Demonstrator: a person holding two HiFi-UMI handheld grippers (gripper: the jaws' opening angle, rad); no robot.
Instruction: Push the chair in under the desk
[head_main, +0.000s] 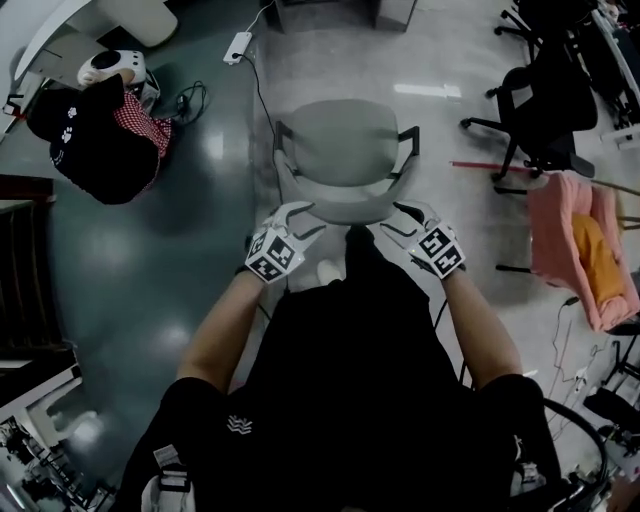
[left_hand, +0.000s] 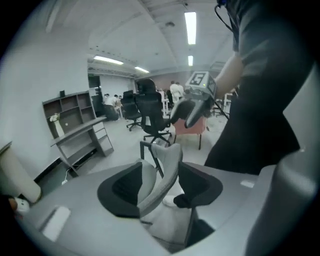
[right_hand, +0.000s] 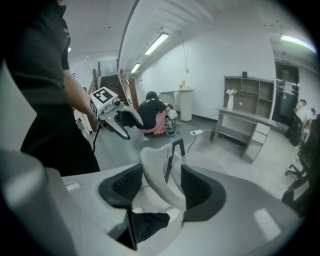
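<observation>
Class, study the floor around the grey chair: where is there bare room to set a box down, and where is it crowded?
Free: dark floor left of the grey chair, up to the black bundle; pale floor right of it, before the black office chairs. Crowded: far right, by the pink chair and cables.

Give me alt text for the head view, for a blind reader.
From above, a person in black holds the left gripper and right gripper at the top of the backrest of a grey chair, open jaws astride its edge. The chair stands on a shiny floor near black office chairs.
</observation>
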